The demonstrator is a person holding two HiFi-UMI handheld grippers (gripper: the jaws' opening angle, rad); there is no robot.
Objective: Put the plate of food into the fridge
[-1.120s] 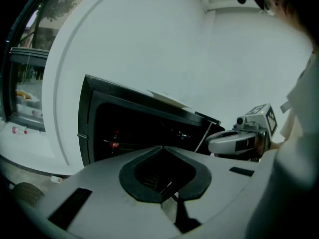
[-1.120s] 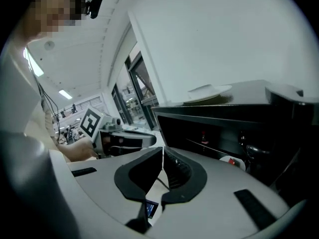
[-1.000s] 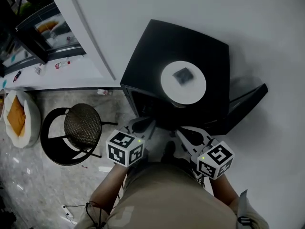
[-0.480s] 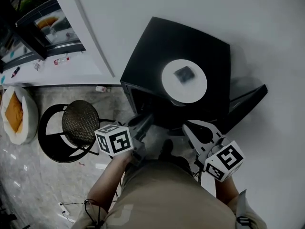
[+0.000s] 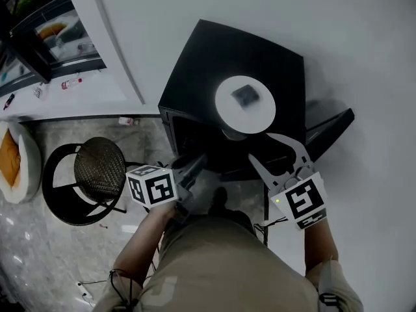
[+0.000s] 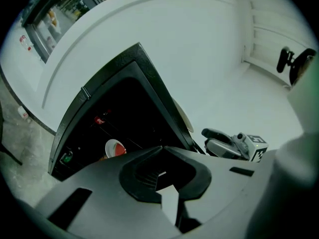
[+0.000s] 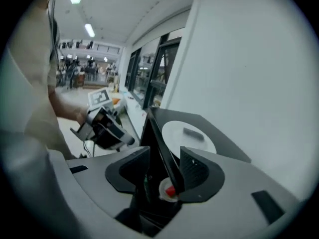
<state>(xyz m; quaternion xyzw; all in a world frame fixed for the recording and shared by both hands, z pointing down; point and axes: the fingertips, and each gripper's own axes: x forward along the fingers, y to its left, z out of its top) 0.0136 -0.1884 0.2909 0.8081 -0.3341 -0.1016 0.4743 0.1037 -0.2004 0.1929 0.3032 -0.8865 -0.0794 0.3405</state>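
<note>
Now the right gripper [image 5: 261, 145] is opening its empty fingers; the left gripper [image 5: 197, 162] is clenching. The plate [image 5: 245, 104] is sitting on the fridge [image 5: 195, 70]

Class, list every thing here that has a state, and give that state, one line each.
fridge door: open, swung wide.
plate of food: on top of the fridge, not inside.
left gripper: shut, empty.
right gripper: open, jaws just opened, gripping nothing.
</note>
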